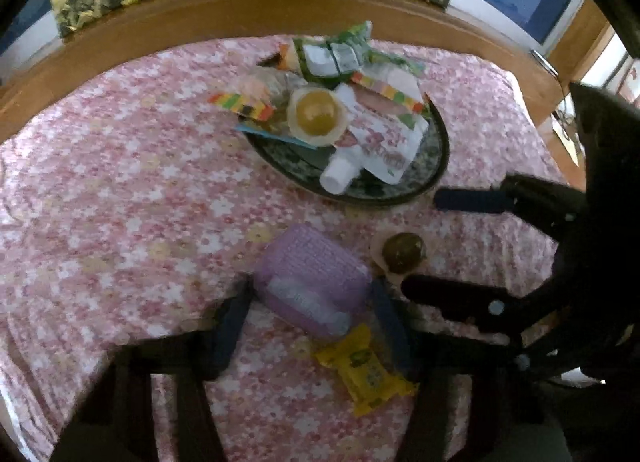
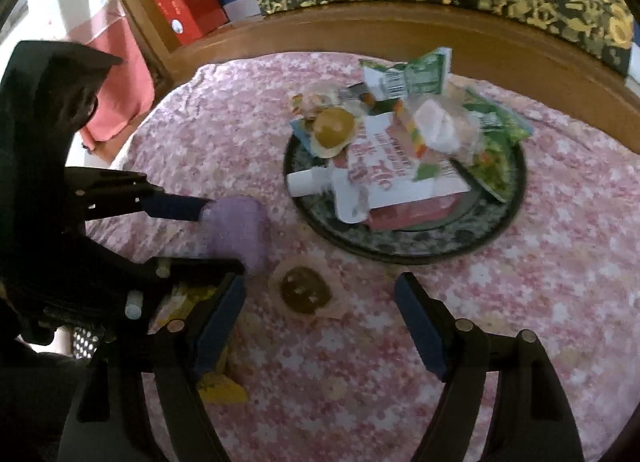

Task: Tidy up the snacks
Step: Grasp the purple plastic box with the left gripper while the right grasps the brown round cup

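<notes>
Left gripper fingers close round the purple packet, contact unclear. Right gripper fingers spread, nearer the dark jelly cup just ahead on the worktop, short of the plate.

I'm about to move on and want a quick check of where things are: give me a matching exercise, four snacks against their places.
1. purple packet
2. yellow packet
3. white spouted pouch
4. dark jelly cup

A. on the plate
B. between the left gripper's jaws
C. on the cloth ahead of the right gripper
D. on the cloth just behind the purple packet

Pairs: 1-B, 2-D, 3-A, 4-C
</notes>
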A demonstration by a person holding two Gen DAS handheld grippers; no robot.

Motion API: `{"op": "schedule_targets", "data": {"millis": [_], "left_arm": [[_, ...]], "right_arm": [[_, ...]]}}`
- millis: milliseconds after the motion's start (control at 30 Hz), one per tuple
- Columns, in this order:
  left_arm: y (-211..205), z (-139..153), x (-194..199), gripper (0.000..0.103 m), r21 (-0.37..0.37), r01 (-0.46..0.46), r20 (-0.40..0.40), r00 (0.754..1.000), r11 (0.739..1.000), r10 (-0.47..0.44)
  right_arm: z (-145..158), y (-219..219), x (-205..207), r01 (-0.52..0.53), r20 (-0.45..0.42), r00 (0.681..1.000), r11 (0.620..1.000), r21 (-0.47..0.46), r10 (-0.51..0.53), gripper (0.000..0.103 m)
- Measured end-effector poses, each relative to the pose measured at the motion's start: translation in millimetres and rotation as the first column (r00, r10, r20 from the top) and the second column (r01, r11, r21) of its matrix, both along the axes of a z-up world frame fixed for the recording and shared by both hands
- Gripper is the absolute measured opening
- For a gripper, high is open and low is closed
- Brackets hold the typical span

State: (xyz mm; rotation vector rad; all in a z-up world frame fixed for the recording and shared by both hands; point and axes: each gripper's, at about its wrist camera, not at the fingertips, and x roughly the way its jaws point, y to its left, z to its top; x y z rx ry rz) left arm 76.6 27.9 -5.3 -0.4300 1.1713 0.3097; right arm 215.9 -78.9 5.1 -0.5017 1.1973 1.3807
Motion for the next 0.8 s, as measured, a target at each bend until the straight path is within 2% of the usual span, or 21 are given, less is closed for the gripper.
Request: {"op": "schedule_targets", "data": {"millis": [33, 67, 133, 200, 233, 267, 333, 433, 533, 600, 633, 733, 800], "left_arm": [[2.7, 4.4, -2.0, 0.035, -0.013, -0.021, 0.015, 1.000, 1.000, 0.021], [7.0, 7.1, -4.0, 0.030, -0.033, -0.039, 0.022, 0.999, 0.999, 0.039], [12.7, 9.8, -6.6, 0.029, -0.052, -0.052, 0.028, 0.998, 0.997, 0.054], [13.4, 6.7, -7.0, 0.030, -0.035, -0.052, 0.007, 0.999, 0.998, 0.052], [12.3, 3.8, -5.8, 0.033, -0.024, -0.052, -0.016, 0.999, 0.998, 0.052], [9.9, -0.1, -3.8, 0.043, -0.012, -0.049, -0.048, 0.998, 0.999, 0.048], [1.5, -2.3, -4.8, 0.059, -0.031, -0.028, -0.030, 0.999, 0.999, 0.027], [-8.7, -11.3, 2.2, 0.076, -0.038, 0.005, -0.040, 0.999, 0.999, -0.007], [-23.0, -21.2, 12.9, 0.079, 0.042, 0.059, -0.078, 0.995, 0.997, -0.055], [-28.4, -19.2, 13.5, 0.076, 0.065, 0.075, -0.058, 0.996, 0.995, -0.071], [-28.6, -17.5, 13.8, 0.068, 0.060, 0.067, -0.040, 0.997, 0.996, -0.065], [-25.3, -12.3, 10.3, 0.068, 0.005, 0.046, 0.012, 0.999, 0.999, -0.046], [-24.3, -5.9, 8.8, 0.068, 0.001, 0.038, 0.026, 0.999, 0.999, -0.038]], "right_arm": [[-2.1, 1.1, -1.5, -0.003, -0.001, 1.000, 1.000, -0.002, 0.003, 0.076], [-3.4, 2.0, -3.2, -0.007, 0.000, 1.000, 1.000, 0.000, 0.007, 0.073], [-5.2, 2.9, -5.6, -0.005, 0.009, 1.000, 1.000, 0.008, 0.005, 0.072], [-5.9, 4.3, -7.5, 0.000, 0.018, 1.000, 1.000, 0.008, 0.000, 0.061], [-6.2, 4.1, -8.2, 0.001, 0.036, 0.999, 1.000, 0.003, -0.001, 0.056], [-6.4, 2.9, -8.1, 0.004, 0.051, 0.999, 1.000, -0.001, -0.004, 0.048], [-7.1, -0.3, -5.1, 0.016, 0.065, 0.998, 1.000, -0.002, -0.016, 0.037], [-7.0, -5.7, 0.3, 0.034, 0.038, 0.999, 0.999, 0.003, -0.034, 0.035], [-5.2, -10.4, -3.2, 0.021, 0.054, 0.998, 1.000, -0.001, -0.021, 0.035], [-4.8, -14.3, -2.1, 0.023, 0.050, 0.998, 1.000, -0.001, -0.023, 0.034], [-3.6, -15.8, 0.0, 0.031, 0.030, 0.999, 0.999, 0.005, -0.032, 0.034], [3.8, -20.6, 3.6, 0.048, 0.015, 0.999, 0.999, 0.016, -0.048, 0.034], [12.5, -24.7, 6.0, 0.063, 0.002, 0.998, 0.997, 0.035, -0.063, 0.034]]}}
